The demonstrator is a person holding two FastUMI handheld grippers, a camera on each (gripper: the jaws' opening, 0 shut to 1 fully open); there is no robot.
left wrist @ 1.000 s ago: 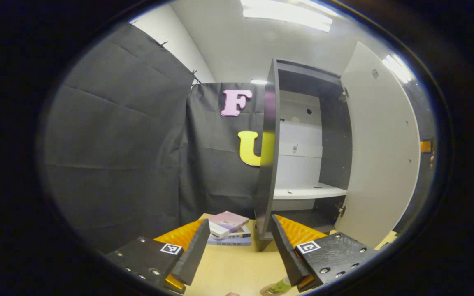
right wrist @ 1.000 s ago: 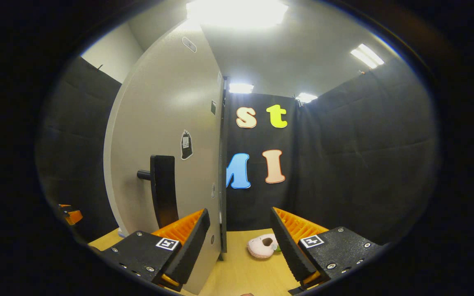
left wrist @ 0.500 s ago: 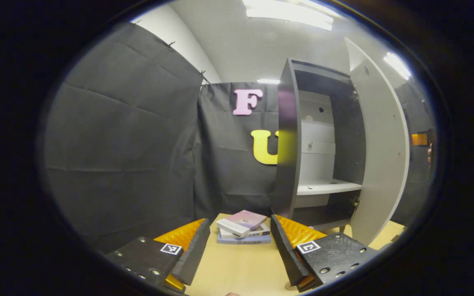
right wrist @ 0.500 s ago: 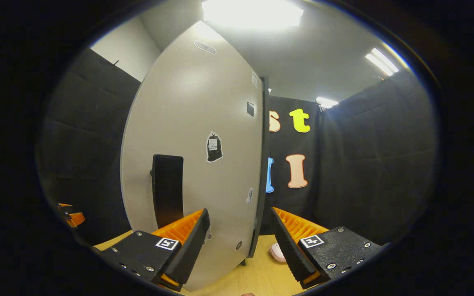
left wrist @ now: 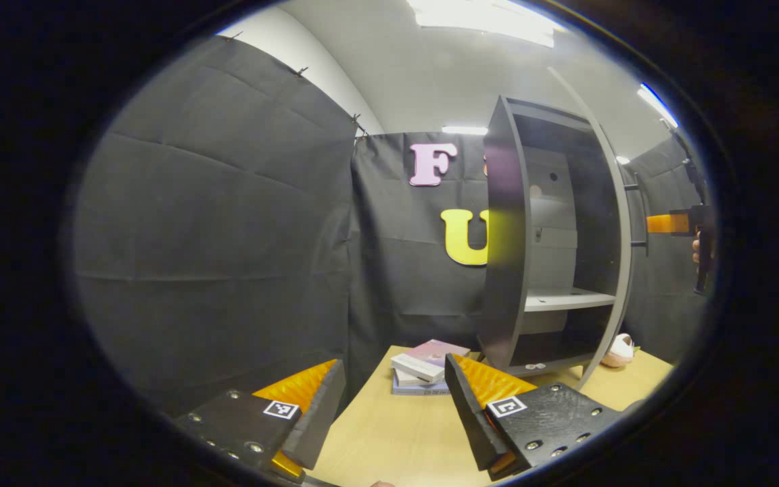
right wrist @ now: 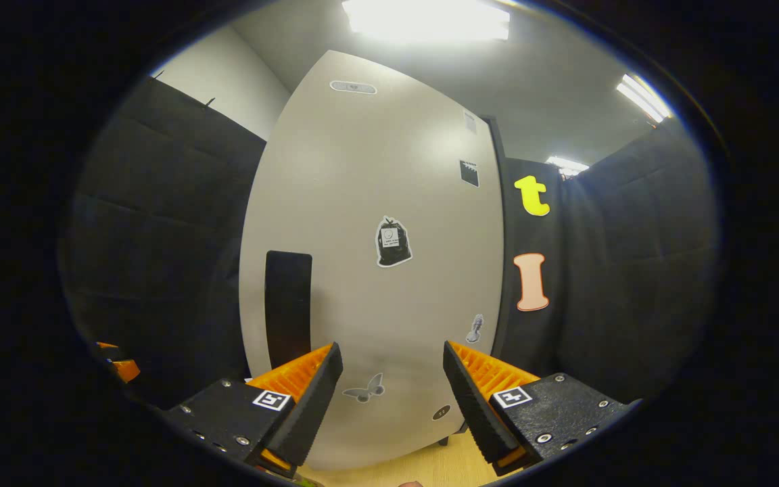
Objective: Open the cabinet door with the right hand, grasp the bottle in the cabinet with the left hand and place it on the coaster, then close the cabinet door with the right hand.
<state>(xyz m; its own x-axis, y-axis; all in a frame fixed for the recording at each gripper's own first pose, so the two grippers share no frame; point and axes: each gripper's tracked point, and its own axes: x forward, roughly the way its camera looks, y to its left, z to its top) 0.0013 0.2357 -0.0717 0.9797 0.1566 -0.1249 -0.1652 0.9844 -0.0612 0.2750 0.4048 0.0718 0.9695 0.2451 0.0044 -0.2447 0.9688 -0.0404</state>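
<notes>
The dark grey cabinet [left wrist: 504,237] stands on the wooden table [left wrist: 389,433], with a pale shelf [left wrist: 565,297] inside. In the left gripper view its door [left wrist: 625,223] shows edge-on, partly open. My left gripper [left wrist: 393,406] is open and holds nothing, low over the table in front of the cabinet. In the right gripper view the door's pale front [right wrist: 376,203] faces me squarely, with a black handle [right wrist: 288,308] on its left. My right gripper [right wrist: 393,399] is open close before the door. Farther off, the right gripper [left wrist: 673,223] and a hand [left wrist: 697,250] sit at the door's outer side.
A small stack of books [left wrist: 427,365] lies on the table left of the cabinet. A pale pink object [left wrist: 619,348] rests behind the cabinet's right foot. Stickers [right wrist: 393,242] dot the door's front. Black cloth walls close in all round.
The door has swung toward the cabinet, from wide open to edge-on in the left gripper view. The right gripper followed its front face. The left gripper drew back and turned left.
</notes>
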